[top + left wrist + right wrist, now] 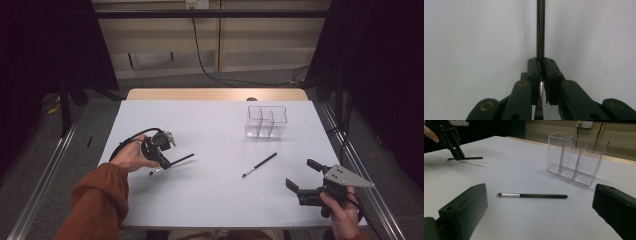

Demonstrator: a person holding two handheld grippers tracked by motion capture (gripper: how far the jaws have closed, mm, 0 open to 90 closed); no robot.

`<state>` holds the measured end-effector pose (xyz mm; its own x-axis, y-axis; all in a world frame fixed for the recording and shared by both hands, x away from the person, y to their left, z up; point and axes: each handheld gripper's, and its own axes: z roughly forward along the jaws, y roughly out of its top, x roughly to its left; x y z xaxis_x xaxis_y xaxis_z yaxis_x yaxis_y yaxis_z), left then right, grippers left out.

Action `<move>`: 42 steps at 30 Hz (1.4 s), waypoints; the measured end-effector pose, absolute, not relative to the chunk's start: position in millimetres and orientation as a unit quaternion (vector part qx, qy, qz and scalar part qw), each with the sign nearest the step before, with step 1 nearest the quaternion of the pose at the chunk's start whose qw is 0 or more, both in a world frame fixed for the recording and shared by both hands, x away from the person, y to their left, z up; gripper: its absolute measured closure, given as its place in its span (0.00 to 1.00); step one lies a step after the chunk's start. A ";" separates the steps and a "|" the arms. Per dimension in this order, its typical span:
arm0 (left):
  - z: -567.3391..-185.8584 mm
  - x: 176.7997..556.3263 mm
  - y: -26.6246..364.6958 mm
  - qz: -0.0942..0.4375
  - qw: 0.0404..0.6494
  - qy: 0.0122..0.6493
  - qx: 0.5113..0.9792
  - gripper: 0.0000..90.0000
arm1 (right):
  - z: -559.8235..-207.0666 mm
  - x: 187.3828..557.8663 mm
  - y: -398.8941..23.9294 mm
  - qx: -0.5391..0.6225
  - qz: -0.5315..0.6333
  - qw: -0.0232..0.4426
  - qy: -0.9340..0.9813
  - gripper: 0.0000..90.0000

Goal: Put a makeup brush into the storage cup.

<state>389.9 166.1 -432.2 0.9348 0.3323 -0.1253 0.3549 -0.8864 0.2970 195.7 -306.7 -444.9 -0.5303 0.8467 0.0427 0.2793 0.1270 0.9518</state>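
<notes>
Two slim makeup brushes and one clear organizer are on the white table (210,200). The left gripper (165,161) has its jaws pinched tight on the first brush (172,164) at the near left; that brush runs straight out ahead between the jaws, lying low along the tabletop. The second brush (259,165) lies loose mid-table, slanting from near-left to far-right, bristles toward the near side. It is just left of and beyond the right gripper (303,176), whose jaws stand wide and empty and which looks the nearer hand. The organizer (266,121), with three compartments, stands at the far right, well apart from both brushes.
</notes>
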 end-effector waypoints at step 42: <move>-398.4 363.9 205.6 0.060 0.482 0.275 0.830 0.94 | -444.7 196.0 -307.3 0.402 0.525 0.272 0.699 0.00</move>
